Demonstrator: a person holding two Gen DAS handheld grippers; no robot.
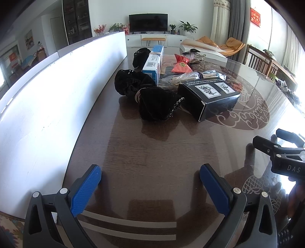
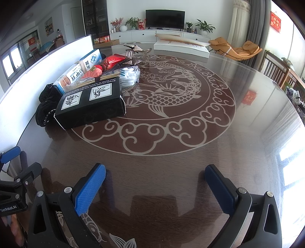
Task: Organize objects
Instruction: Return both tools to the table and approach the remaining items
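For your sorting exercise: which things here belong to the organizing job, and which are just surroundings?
Job:
black printed cardboard box
blue-and-white carton
black velvet pouches
red fabric pouch
bagged wooden sticks

Surroundings:
dark television
orange lounge chair
potted plants

Bare worktop (image 2: 190, 162) lies open ahead of both hand-held grippers and across the whole right side. A white board (image 1: 47, 114) walls off the left edge. Beside it the black box (image 2: 91, 106), black pouches (image 1: 156, 105) and clutter behind block the way
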